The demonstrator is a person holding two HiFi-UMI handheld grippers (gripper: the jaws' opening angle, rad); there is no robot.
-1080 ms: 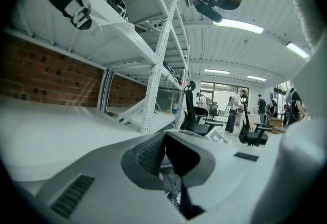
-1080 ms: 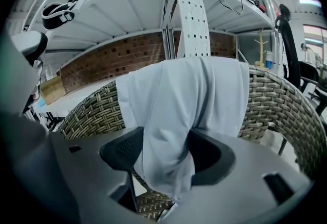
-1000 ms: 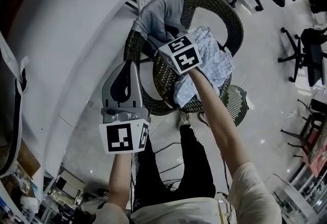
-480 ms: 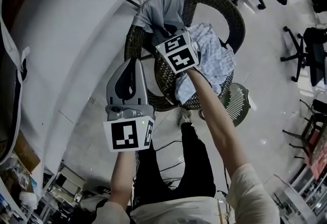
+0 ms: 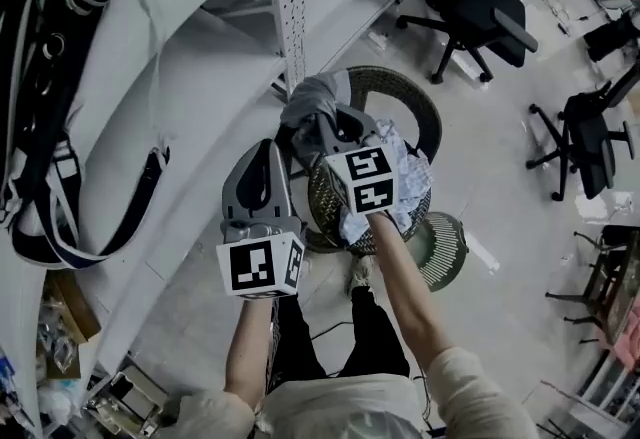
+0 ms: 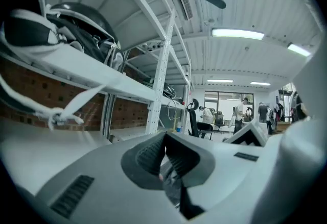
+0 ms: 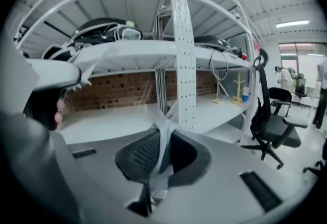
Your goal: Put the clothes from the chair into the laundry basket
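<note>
The grey garment (image 5: 318, 99) was bunched up over the back of the wicker chair (image 5: 422, 103). A narrow fold of it was pinched in the jaws of the right gripper (image 7: 162, 141), which were closed tight on the cloth. Only that thin strip ran between the pads, and the bulk hung below them. From the head view I could not tell whether the garment was clear of the chair back.

The main risk looked like the grip. With so little fabric caught, the weight of the rest might pull the fold out on a quick swing. The hanging part might also snag on the rough weave of the chair and be dragged from the jaws.

A checked cloth (image 5: 405, 172) lay on the seat just beside the grey one. If the two were tangled, the lift could tip the checked cloth onto the floor.

The left gripper (image 6: 164, 141) hovered near the right one with its jaws together and nothing in them. It gave the load no support.

A round green mesh thing, probably the basket (image 5: 445, 249), stood on the floor against the chair, partly hidden by the right forearm. It looked small and sat low, so a trailing garment could drape over its rim or miss it.

The shelf post (image 5: 292, 7) stood close behind the chair and could be hit in a wide sweep.
</note>
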